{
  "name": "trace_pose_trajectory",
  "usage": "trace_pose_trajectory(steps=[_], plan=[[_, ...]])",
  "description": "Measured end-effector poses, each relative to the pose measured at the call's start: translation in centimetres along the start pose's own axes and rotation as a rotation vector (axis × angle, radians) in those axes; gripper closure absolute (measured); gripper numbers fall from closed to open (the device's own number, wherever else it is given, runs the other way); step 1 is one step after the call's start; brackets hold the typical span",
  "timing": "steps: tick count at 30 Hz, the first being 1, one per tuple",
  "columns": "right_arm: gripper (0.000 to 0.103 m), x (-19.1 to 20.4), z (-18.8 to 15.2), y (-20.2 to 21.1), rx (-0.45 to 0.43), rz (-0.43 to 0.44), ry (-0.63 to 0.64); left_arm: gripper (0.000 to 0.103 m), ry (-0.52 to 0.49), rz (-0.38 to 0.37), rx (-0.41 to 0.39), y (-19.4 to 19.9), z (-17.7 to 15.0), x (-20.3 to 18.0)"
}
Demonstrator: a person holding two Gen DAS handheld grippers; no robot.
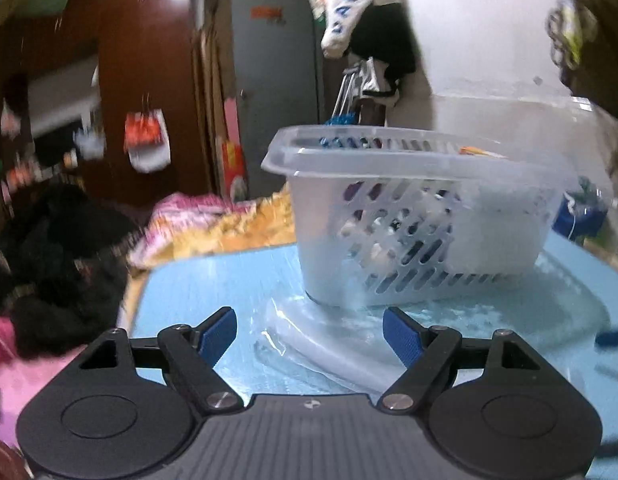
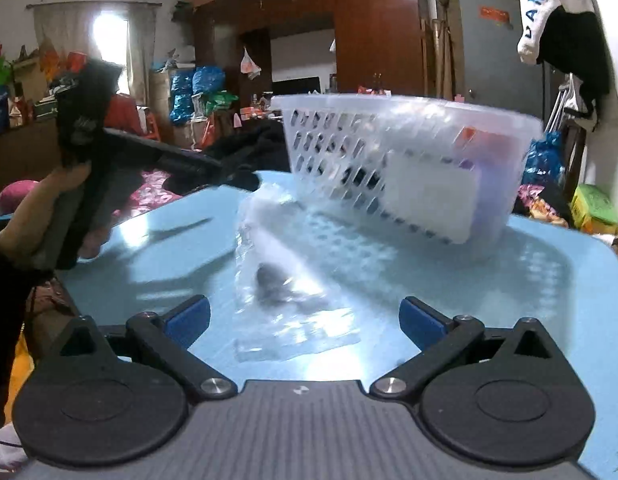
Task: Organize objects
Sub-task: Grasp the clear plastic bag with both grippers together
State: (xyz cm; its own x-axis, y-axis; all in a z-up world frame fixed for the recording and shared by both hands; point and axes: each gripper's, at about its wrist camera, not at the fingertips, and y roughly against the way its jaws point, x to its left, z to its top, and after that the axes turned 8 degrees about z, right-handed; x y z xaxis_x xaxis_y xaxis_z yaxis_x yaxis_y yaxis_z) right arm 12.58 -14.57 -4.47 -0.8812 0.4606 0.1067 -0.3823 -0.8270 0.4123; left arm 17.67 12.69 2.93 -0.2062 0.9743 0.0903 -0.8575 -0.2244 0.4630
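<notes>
A clear slotted plastic basket [image 1: 413, 216] stands on the light blue table [image 1: 213, 288] and holds several items, among them a white box [image 2: 429, 200]. It also shows in the right wrist view [image 2: 397, 160]. A clear plastic bag [image 2: 281, 272] with a dark object inside lies flat on the table in front of the basket; it shows in the left wrist view [image 1: 333, 344] too. My left gripper [image 1: 309, 330] is open and empty, just short of the bag. My right gripper [image 2: 305, 322] is open and empty, with the bag's near end between its fingers. The left gripper, hand-held, appears in the right wrist view [image 2: 85, 140].
A bed with pink and yellow bedding [image 1: 213, 224] and dark clothes [image 1: 57, 264] lies left of the table. A blue bag [image 2: 545, 156] sits behind the basket. Wardrobes and clutter fill the background. The table edge runs close on the left [image 1: 137, 304].
</notes>
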Motion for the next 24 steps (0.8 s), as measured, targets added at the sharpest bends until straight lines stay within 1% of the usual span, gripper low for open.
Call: trace_pose_trajectory(steps=[2, 4, 6, 7, 8, 12, 14, 17, 19, 20, 22, 23, 24], plan=[[0.001, 0.1, 0.1, -0.5, 0.013, -0.011, -0.014, 0.02, 0.039, -0.004, 0.035, -0.8, 0.1, 0.7], [0.003, 0.3, 0.1, -0.4, 0.016, -0.026, -0.021, 0.02, 0.062, 0.008, 0.055, -1.8, 0.1, 1.3], [0.003, 0.4, 0.3, -0.7, 0.02, -0.042, -0.034, 0.02, 0.091, 0.013, 0.086, -2.7, -0.4, 2.0], [0.007, 0.6, 0.4, -1.2, 0.034, -0.055, -0.028, 0.02, 0.103, 0.003, 0.095, -3.0, -0.5, 2.2], [0.011, 0.7, 0.5, -1.4, 0.048, -0.058, -0.028, 0.02, 0.105, -0.007, 0.103, -3.1, -0.6, 2.3], [0.012, 0.9, 1.0, -2.4, 0.081, -0.059, -0.022, 0.02, 0.065, 0.001, 0.128, -3.4, -0.7, 1.8], [0.019, 1.0, 1.1, -2.6, 0.085, -0.064, -0.008, 0.02, 0.058, 0.007, 0.145, -3.9, -0.6, 1.5], [0.025, 1.0, 1.1, -2.8, 0.082, -0.055, 0.002, 0.021, 0.052, 0.003, 0.172, -4.5, -0.6, 1.1], [0.028, 1.0, 1.0, -2.7, 0.077, -0.049, 0.007, 0.03, 0.04, 0.005, 0.172, -4.4, -0.7, 0.7], [0.03, 0.9, 1.0, -2.6, 0.075, -0.048, 0.01, 0.032, 0.039, 0.015, 0.172, -4.3, -0.7, 0.6], [0.034, 0.8, 0.9, -2.4, 0.071, -0.04, 0.017, 0.046, 0.044, 0.023, 0.17, -4.4, -0.5, 0.4], [0.04, 0.7, 0.9, -2.3, 0.07, -0.037, 0.02, 0.05, 0.047, 0.02, 0.168, -4.4, -0.5, 0.4], [0.047, 0.6, 0.9, -2.2, 0.067, -0.026, 0.022, 0.063, 0.053, 0.009, 0.166, -4.4, -0.5, 0.5]])
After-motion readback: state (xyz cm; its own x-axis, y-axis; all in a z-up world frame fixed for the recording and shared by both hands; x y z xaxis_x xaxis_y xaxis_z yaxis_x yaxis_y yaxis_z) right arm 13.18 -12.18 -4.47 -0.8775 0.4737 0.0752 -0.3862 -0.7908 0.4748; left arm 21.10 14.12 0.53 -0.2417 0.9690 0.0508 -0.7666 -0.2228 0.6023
